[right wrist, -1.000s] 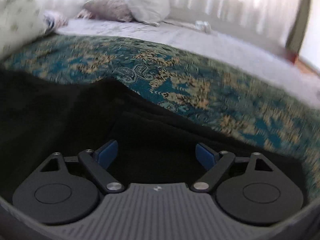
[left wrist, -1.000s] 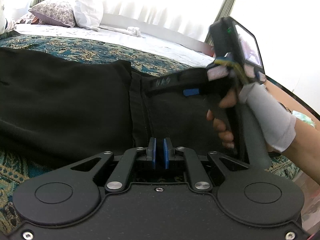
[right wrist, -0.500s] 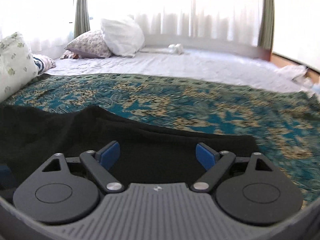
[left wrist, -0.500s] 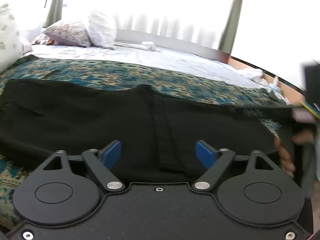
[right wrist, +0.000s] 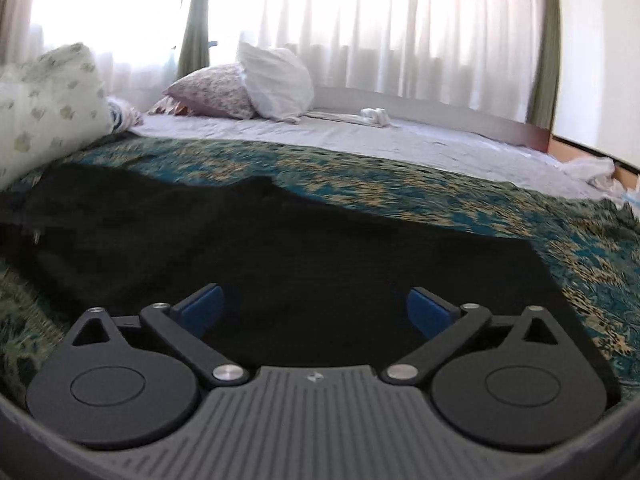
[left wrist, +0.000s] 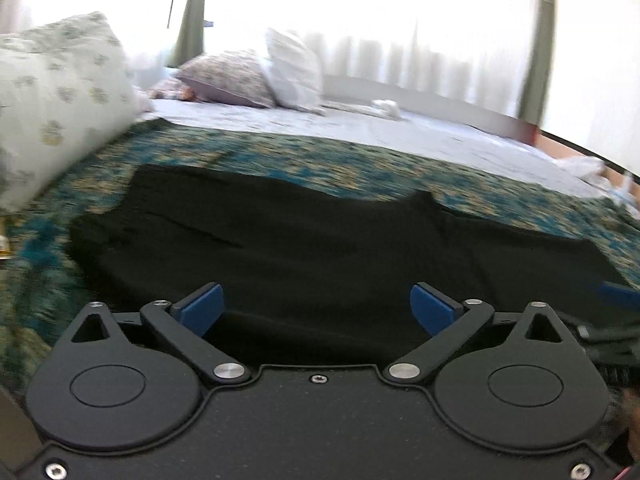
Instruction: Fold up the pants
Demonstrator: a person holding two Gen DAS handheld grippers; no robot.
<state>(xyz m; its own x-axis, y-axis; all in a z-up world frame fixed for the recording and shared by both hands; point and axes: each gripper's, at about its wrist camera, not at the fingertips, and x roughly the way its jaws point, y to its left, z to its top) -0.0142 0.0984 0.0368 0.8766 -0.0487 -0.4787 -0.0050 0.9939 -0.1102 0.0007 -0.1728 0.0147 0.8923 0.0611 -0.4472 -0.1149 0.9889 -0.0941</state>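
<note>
Black pants (left wrist: 304, 240) lie spread flat across a teal and gold patterned bedspread (left wrist: 360, 164), with a fold edge running through the right part. They also show in the right wrist view (right wrist: 280, 256). My left gripper (left wrist: 316, 308) is open and empty, held above the near edge of the pants. My right gripper (right wrist: 314, 310) is open and empty, above the near right part of the pants. A blue pad of the right gripper (left wrist: 618, 294) shows at the right edge of the left wrist view.
A floral pillow (left wrist: 52, 92) lies at the left. Two more pillows (right wrist: 248, 84) sit far back on a white sheet (right wrist: 400, 136). Curtained windows stand behind the bed. A white cloth (right wrist: 588, 170) lies at the far right.
My left gripper opened and let go of the pants. Both grippers pulled back and up from the pants, which now lie flat on the bedspread.
</note>
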